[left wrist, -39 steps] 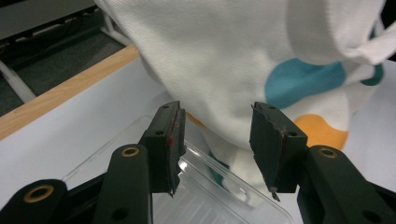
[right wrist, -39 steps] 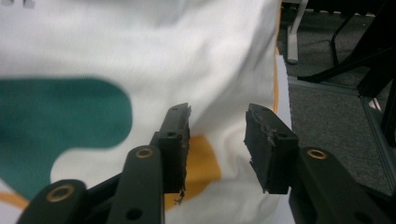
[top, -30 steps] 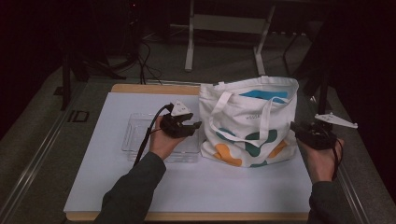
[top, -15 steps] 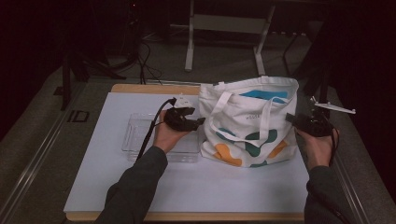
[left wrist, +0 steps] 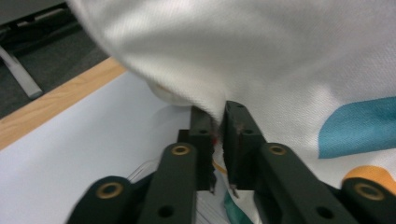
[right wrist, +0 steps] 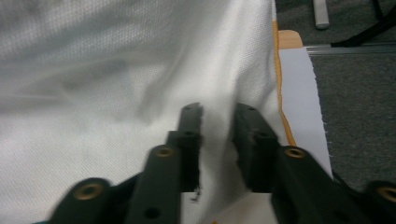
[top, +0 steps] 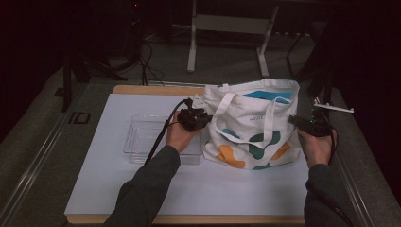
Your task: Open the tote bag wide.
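Dim floor and stand legs lie behind the white surface [top: 142,189], where a canvas tote bag [top: 253,127] stands upright at the right half, just beside a clear plastic tray [top: 142,142]. The left gripper [left wrist: 217,126] has just been closing, and its fingers are now pinched on a fold of the bag's left edge. The right gripper [right wrist: 217,123] has also been closing at the bag's right edge; cloth lies between its fingers, with a gap left, so I cannot tell whether they press. I judge the bag soft, light and floppy: it will sag and slide, so hemmed edges or the handles [top: 269,118] offer the surest hold.
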The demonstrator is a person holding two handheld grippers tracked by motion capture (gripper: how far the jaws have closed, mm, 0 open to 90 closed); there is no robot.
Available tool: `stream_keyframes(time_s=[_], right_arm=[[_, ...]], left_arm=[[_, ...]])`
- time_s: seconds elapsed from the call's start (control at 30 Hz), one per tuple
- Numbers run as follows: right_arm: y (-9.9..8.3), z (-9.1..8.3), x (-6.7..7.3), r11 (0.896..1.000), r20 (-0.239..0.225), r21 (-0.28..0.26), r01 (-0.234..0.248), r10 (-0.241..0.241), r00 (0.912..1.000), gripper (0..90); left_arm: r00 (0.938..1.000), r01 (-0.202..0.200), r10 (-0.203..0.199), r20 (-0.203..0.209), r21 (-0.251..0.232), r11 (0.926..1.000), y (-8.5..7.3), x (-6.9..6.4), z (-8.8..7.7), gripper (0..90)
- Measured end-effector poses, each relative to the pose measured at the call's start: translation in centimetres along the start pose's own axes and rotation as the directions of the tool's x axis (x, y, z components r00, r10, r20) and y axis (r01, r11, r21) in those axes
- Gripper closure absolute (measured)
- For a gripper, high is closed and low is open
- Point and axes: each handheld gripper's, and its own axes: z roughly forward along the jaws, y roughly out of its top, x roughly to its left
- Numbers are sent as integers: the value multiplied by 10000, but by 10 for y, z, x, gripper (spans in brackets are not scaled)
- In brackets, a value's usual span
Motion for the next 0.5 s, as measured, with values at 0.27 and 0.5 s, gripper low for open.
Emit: stream_keyframes(time_s=[0.27, 0.5], right_arm=[[1, -3, 6, 9974, 409, -1, 724, -723, 9965, 897], [1, -19, 10, 9906, 718, -301, 1336, -1312, 9888, 900]], left_arm=[[10000, -24, 24, -45, -102, 9999, 0, -3, -3, 861], [10000, -36, 38, 37, -312, 9995, -1, -4, -12, 863]])
